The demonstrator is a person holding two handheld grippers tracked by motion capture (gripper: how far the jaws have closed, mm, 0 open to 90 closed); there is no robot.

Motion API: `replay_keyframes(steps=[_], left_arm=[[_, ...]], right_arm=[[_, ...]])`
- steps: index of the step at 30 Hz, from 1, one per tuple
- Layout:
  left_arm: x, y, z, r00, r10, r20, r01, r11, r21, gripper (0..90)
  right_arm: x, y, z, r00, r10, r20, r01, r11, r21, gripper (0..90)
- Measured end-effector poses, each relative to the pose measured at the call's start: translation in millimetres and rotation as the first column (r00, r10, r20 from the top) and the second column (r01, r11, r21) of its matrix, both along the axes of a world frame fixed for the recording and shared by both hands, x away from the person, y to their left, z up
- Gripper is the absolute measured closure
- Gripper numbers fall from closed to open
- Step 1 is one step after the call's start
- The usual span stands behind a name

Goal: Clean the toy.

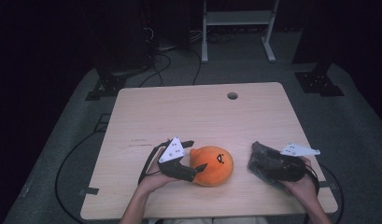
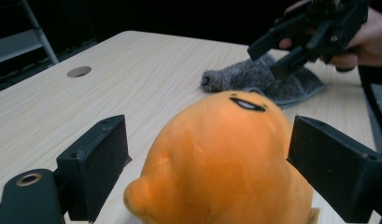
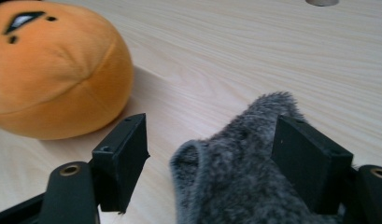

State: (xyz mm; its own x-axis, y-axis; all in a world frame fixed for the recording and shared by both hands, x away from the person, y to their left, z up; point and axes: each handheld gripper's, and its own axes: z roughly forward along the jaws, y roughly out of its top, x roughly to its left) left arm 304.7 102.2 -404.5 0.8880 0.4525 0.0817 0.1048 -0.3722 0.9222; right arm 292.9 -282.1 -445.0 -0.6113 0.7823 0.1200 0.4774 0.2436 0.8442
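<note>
High view: we note an orange plush toy (image 1: 212,165) lying on the wooden table (image 1: 198,112), near the front edge and about midway along it. The left gripper (image 1: 194,157) sits at the toy's left side, jaws reaching round it. Toward the front right corner, the right gripper (image 1: 261,161) lies over a grey fuzzy cloth (image 1: 259,155), well apart from the toy. A round hole (image 1: 232,95) marks the far edge.

Left gripper view: jaws stand wide apart with the toy (image 2: 226,158) between them; a clear gap shows at the left pad, and the right pad is close to the plush, though we cannot tell if it touches. No grip, as we read it. The cloth (image 2: 263,79) lies beyond, under the other gripper (image 2: 272,58).

Right gripper view: jaws apart, the cloth (image 3: 235,172) bunched between them, against the right pad, clear of the left. The toy (image 3: 53,70) rests off to the upper left.

Our judgement: the toy is either just let go or about to be gripped. The next move calls for squeezing both pads squarely on the plush before lifting, since it is soft and may slip.
</note>
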Motion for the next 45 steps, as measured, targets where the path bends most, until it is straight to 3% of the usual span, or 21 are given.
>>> replay_keyframes(steps=[7, 14, 17, 20, 22, 24, 25, 26, 28, 29, 30, 32, 34, 35, 39, 40, 41, 42, 43, 44, 45], left_arm=[[-2.7, 5.1, 5.8, 0.9997, -0.023, 0.000, 0.023, 0.9996, -0.014, 11.1], [-1.5, 4.9, -0.2, 0.9992, -0.032, -0.023, 0.033, 0.9994, 0.009, 10.9], [-1.0, 4.2, -2.0, 0.9990, -0.036, -0.026, 0.037, 0.9990, 0.026, 10.9], [-1.6, 2.4, -4.7, 0.9981, -0.047, -0.039, 0.049, 0.9978, 0.044, 11.1], [-1.0, 1.4, -6.0, 0.9976, -0.051, -0.046, 0.054, 0.9969, 0.058, 11.8], [-0.2, 0.4, -7.5, 0.9978, -0.043, -0.049, 0.047, 0.9953, 0.085, 13.3], [-0.2, 0.4, -7.5, 0.9978, -0.043, -0.049, 0.047, 0.9953, 0.085, 13.4], [0.0, 0.2, -8.5, 0.9962, -0.049, -0.071, 0.055, 0.9950, 0.083, 14.2], [-0.4, -0.9, -10.2, 0.9959, -0.050, -0.076, 0.057, 0.9942, 0.091, 14.5], [-0.9, -2.4, -12.3, 0.9959, -0.048, -0.076, 0.057, 0.9919, 0.113, 14.7], [-1.8, -7.2, -19.1, 0.9960, -0.053, -0.072, 0.065, 0.9817, 0.179, 19.9], [-2.2, -10.1, -23.3, 0.9957, -0.057, -0.072, 0.070, 0.9789, 0.192, 21.0], [-3.9, -13.6, -26.8, 0.9965, -0.055, -0.063, 0.066, 0.9808, 0.184, 23.0], [-4.0, -14.3, -26.7, 0.9966, -0.050, -0.065, 0.061, 0.9819, 0.179, 24.9], [-3.0, -15.3, -28.1, 0.9979, -0.016, -0.062, 0.027, 0.9834, 0.179, 27.1], [-2.4, -16.4, -28.4, 0.9982, -0.004, -0.060, 0.015, 0.9844, 0.175, 28.3], [-2.4, -16.4, -28.4, 0.9982, -0.004, -0.060, 0.015, 0.9844, 0.175, 28.4], [-1.9, -18.2, -29.0, 0.9980, 0.006, -0.062, 0.004, 0.9867, 0.163, 28.5], [-1.9, -18.2, -29.0, 0.9980, 0.006, -0.062, 0.004, 0.9867, 0.163, 28.6], [-1.5, -19.7, -29.2, 0.9979, 0.017, -0.063, -0.007, 0.9877, 0.156, 28.7], [-1.5, -21.4, -29.6, 0.9977, 0.026, -0.062, -0.017, 0.9891, 0.146, 28.7]], right_arm=[[11.8, 0.0, 0.7, 0.9994, -0.034, -0.011, 0.034, 0.9985, -0.043, 29.8], [31.2, -0.5, -6.2, 0.9913, -0.112, -0.069, 0.103, 0.9877, -0.118, 44.1], [36.5, 0.8, -11.5, 0.9883, -0.116, -0.099, 0.100, 0.9835, -0.150, 45.8], [38.0, 5.6, -21.4, 0.9838, -0.126, -0.128, 0.094, 0.9682, -0.232, 50.0], [37.7, 6.1, -22.8, 0.9838, -0.129, -0.125, 0.096, 0.9647, -0.245, 51.1], [35.9, 8.2, -24.1, 0.9831, -0.145, -0.112, 0.110, 0.9557, -0.273, 58.7], [35.9, 8.2, -24.1, 0.9831, -0.145, -0.112, 0.110, 0.9557, -0.273, 58.7], [33.9, 10.9, -24.4, 0.9844, -0.148, -0.095, 0.112, 0.9455, -0.306, 62.4], [33.1, 12.0, -24.4, 0.9846, -0.149, -0.092, 0.113, 0.9419, -0.316, 63.5], [32.0, 14.2, -24.5, 0.9847, -0.152, -0.085, 0.116, 0.9362, -0.332, 65.9], [31.4, 15.9, -23.7, 0.9846, -0.154, -0.081, 0.117, 0.9294, -0.350, 69.1], [31.3, 16.0, -23.2, 0.9845, -0.154, -0.084, 0.115, 0.9284, -0.353, 69.6], [31.6, 13.9, -22.2, 0.9836, -0.155, -0.093, 0.114, 0.9333, -0.340, 73.3], [31.5, 9.8, -20.7, 0.9820, -0.151, -0.114, 0.110, 0.9456, -0.306, 74.7], [28.3, 3.8, -15.2, 0.9822, -0.135, -0.130, 0.103, 0.9676, -0.231, 75.6], [21.6, 3.4, -5.0, 0.9894, -0.100, -0.105, 0.081, 0.9820, -0.170, 75.6], [16.9, 4.8, 1.7, 0.9938, -0.079, -0.078, 0.067, 0.9874, -0.143, 75.6], [11.4, 7.1, 9.1, 0.9972, -0.058, -0.048, 0.052, 0.9919, -0.116, 75.6], [11.4, 7.1, 9.1, 0.9972, -0.058, -0.048, 0.052, 0.9919, -0.116, 75.6], [-1.3, 13.0, 23.9, 0.9996, 0.026, 0.006, -0.026, 0.9991, -0.033, 75.3], [-1.3, 13.0, 23.9, 0.9996, 0.026, 0.006, -0.026, 0.9991, -0.033, 75.3]])
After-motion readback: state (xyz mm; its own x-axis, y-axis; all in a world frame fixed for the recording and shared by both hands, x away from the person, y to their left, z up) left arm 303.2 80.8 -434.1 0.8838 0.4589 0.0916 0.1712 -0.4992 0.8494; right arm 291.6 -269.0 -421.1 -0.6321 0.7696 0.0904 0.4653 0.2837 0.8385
